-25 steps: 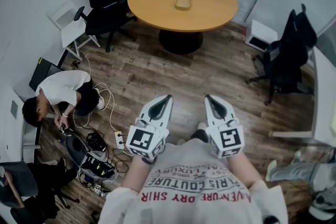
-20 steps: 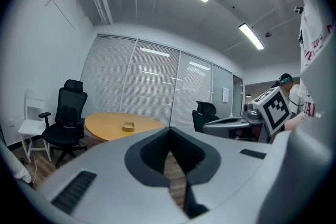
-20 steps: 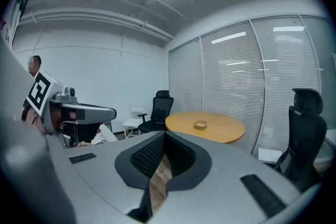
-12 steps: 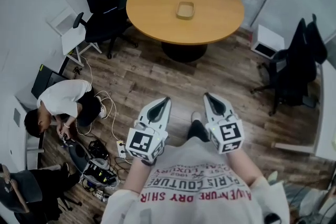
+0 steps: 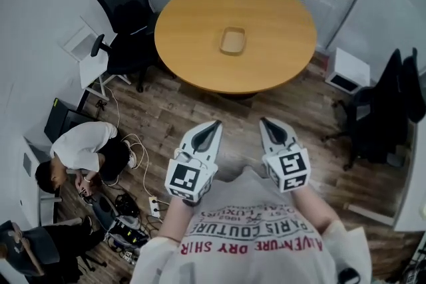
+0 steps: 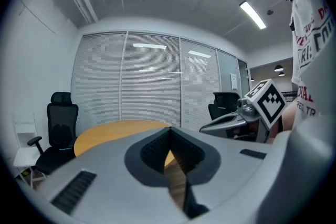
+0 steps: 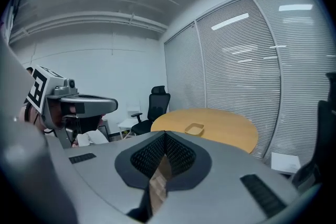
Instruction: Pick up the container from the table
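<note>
Tan container, honey-brown table, black chair, brown-planked floor

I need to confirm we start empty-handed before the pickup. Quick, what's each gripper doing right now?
Left gripper: closed, holding nothing.
Right gripper: closed, holding nothing.

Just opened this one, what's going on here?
Someone holds a tool in each hand, the left tool and the right tool, both shut and empty, pointed toward a round wooden table. A shallow container sits alone near the table's middle, untouched, with bare wood floor between the table and the tools. A second person crouches by cables on the floor at the left, taking no part.
</note>
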`<state>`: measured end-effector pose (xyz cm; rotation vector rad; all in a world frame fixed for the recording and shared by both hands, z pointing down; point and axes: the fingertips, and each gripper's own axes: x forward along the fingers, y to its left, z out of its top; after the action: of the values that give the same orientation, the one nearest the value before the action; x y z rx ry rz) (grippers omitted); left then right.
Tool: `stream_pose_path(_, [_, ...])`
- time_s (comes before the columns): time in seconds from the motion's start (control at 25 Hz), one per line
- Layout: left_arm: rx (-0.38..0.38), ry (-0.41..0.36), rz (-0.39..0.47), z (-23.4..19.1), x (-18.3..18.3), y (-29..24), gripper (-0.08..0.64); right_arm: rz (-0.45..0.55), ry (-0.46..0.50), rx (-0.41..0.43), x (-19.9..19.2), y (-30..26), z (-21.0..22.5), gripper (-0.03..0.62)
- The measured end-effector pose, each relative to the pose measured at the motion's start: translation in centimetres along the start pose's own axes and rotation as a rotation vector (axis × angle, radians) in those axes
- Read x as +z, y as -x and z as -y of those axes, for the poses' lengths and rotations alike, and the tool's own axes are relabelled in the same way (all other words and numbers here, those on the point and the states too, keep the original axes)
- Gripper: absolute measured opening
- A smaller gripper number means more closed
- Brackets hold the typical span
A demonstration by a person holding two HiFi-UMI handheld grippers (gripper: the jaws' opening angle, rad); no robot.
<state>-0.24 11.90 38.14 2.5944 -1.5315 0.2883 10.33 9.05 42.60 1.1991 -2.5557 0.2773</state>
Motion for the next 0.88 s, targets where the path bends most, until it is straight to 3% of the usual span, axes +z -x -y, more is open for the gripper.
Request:
stream_pose_path(0.32, [0.03, 0.02, -0.104, -3.5, -3.0, -5.3, 0.0, -0.03, -0.003, 0.028, 0.2, -4.3, 3.8, -0.003])
stream_pose_path(0.44, [0.021, 0.045, -0.114, -5.0, -3.3, -7.2, 0.0, -0.061, 0.003, 0.0, 0.3, -6.2, 5.2, -0.003])
stream_pose_path(0.68, [-0.049, 0.036, -0.094, -9.2, -2.1, -12.2, 0.0, -0.085, -0.035, -0.069, 0.6, -11.6, 8.4, -0.003])
stream_pose_path(0.88, [-0.154, 0.034, -0.055, -14.1, -0.4, -16.2, 0.0, -0.131, -0.042, -0.11, 2.9, -17.3, 9.3, -0.003])
